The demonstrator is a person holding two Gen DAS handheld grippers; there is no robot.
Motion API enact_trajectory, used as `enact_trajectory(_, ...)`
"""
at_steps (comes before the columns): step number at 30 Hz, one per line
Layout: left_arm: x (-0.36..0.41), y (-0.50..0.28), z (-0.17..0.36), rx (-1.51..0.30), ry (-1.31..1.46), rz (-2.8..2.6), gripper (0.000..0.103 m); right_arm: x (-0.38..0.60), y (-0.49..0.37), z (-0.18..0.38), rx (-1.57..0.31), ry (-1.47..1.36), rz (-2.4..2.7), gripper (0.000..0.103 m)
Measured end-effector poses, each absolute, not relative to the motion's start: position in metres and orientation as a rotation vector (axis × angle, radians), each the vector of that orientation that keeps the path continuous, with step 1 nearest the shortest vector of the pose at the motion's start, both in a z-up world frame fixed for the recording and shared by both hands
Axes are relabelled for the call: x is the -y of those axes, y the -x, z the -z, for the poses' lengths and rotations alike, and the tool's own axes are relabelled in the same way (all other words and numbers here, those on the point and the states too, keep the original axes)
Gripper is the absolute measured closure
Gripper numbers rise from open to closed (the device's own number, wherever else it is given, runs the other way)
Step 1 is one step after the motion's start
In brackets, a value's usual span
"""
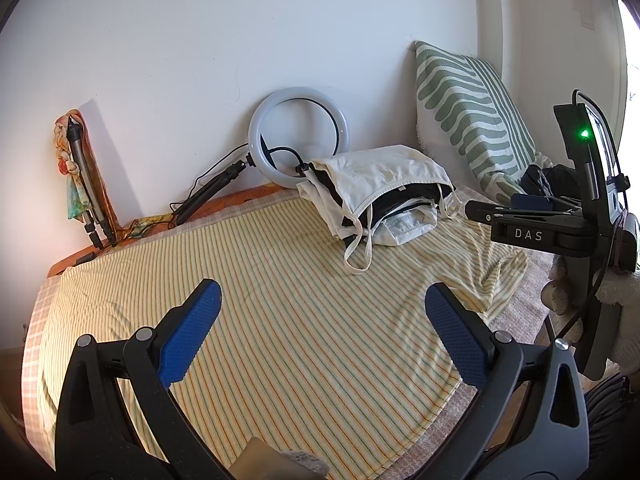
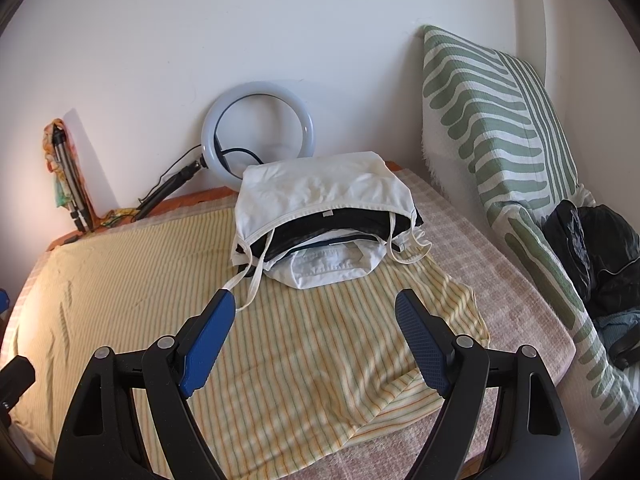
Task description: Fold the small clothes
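While both claws — left claw (image 1: 322,312), right claw (image 2: 316,320) — gape empty, folded clothes (image 2: 324,216) lie ahead on striped shirt (image 1: 280,300).

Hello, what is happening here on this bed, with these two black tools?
A person holds two grippers over a yellow striped shirt spread flat on the bed. The left gripper and the right gripper are both open and hold nothing. A pile of clothes, white and black, lies on the shirt's far edge, near a ring light at the wall. No fold is visible in the shirt yet.
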State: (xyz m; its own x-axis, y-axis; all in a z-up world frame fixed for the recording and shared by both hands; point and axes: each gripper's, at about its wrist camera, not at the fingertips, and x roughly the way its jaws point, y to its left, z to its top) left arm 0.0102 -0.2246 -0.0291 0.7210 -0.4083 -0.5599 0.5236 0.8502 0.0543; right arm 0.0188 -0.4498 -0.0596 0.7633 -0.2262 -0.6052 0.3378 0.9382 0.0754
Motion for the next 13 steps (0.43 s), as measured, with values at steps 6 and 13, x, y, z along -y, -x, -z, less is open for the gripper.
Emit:
enact_trajectory(6, 0.2247, -0.0094, 0.0279, -0.562, -0.212, 0.516, 0.0, 0.4499, -0.0189, 0.0594, -0.634, -0.185, 0.308, 0.021)
enact_trajectory(13, 0.2271, -0.0066, 0.0245, -0.543, -0.198, 0.51, 0.0, 0.4506, -0.0191, 0.0589, -0.633, -0.186, 0.308, 0.021)
